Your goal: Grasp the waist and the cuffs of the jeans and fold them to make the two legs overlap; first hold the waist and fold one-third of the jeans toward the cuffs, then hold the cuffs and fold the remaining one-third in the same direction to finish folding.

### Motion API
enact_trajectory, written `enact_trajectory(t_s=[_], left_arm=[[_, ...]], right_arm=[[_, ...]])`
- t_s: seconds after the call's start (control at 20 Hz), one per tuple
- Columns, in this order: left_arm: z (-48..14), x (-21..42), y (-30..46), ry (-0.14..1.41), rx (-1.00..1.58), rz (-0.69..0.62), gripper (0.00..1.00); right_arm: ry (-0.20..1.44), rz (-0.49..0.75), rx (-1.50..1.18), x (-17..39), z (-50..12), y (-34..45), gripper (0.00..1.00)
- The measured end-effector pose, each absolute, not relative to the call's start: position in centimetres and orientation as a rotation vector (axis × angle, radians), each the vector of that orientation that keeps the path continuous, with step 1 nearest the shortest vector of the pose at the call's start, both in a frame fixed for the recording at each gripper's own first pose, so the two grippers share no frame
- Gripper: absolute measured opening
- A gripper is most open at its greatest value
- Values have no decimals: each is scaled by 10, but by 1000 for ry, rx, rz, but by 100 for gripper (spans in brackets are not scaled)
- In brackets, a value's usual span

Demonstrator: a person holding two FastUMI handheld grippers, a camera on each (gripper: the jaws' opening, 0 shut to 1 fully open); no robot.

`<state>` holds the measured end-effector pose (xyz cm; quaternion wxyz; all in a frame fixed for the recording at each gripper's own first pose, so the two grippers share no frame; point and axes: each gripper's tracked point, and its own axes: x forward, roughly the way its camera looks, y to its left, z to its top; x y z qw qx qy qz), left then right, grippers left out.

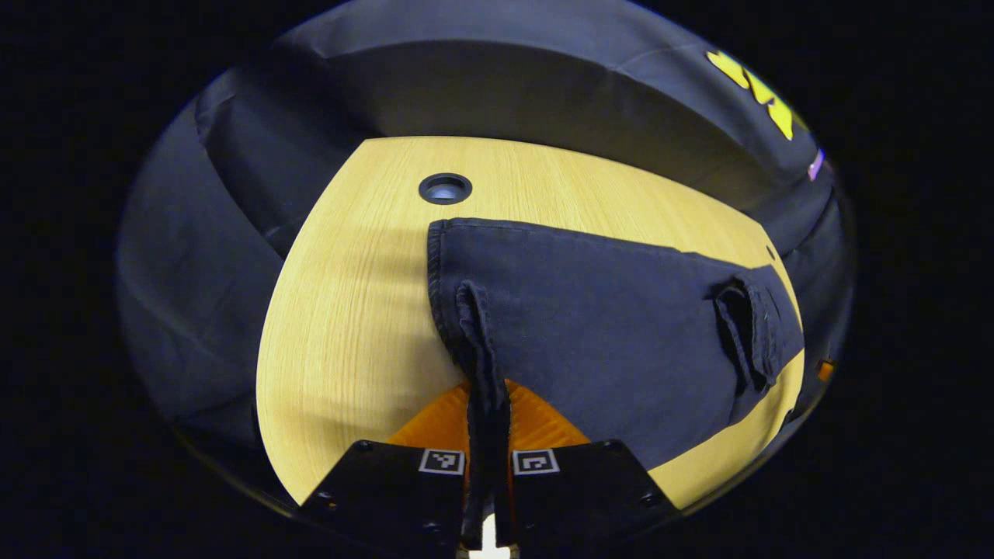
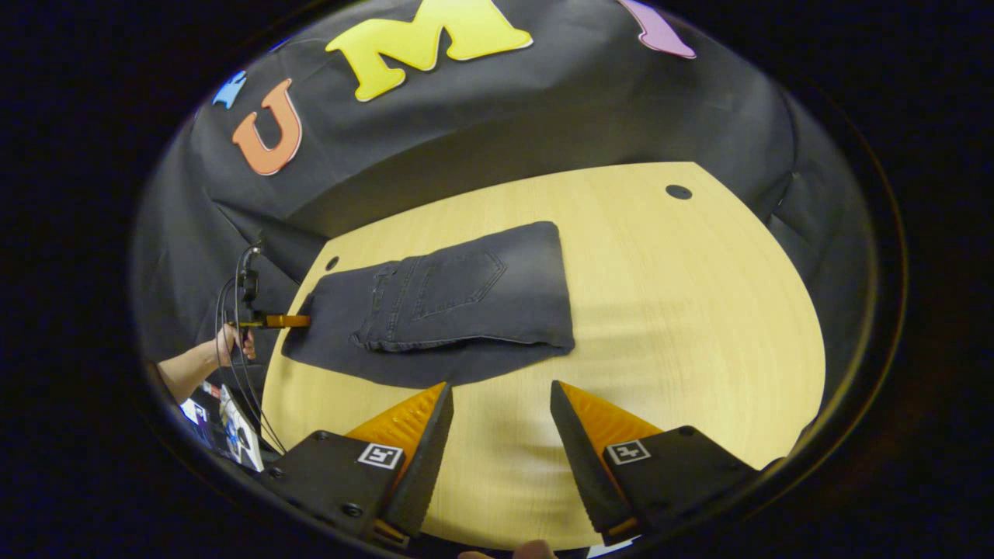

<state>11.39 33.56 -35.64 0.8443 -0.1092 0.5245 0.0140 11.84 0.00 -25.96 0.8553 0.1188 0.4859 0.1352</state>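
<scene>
Left gripper (image 1: 488, 411) is clamped on a bunched fold of the dark jeans (image 1: 613, 334) at their 6 o'clock edge. Right gripper (image 2: 501, 423) hangs with fingers spread above the wooden table (image 2: 699, 326), jeans lying folded toward 11 o'clock. What part of the jeans is pinched stays hard to tell.

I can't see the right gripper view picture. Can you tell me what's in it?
Dark jeans lie partly folded on a wooden table, waist part laid over the legs. The right gripper hangs open above the near table edge, holding nothing. At the far end, a hand holds the left gripper at the jeans' edge.
</scene>
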Motion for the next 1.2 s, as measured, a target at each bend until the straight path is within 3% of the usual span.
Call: enact_trajectory(t_s=[0.15, 0.2, 0.6, 0.85, 1.05, 1.2], left_arm=[[-314, 118, 314, 1032, -354, 36, 7], [-298, 120, 308, 999, -387, 32, 6], [-170, 132, 196, 917, -289, -64, 6], [-101, 166, 56, 866, -411, -203, 6], [-128, 174, -65, 908, -355, -338, 6], [-203, 188, -117, 952, -230, -334, 6]], right_arm=[[971, 243, 261, 120, -246, -16, 83], [946, 219, 272, 119, -240, -24, 90], [854, 156, 367, 83, -206, -75, 90], [802, 80, 437, 55, -193, -122, 90], [779, -24, 494, 36, -196, -165, 90], [796, -107, 522, 17, -204, -199, 90]])
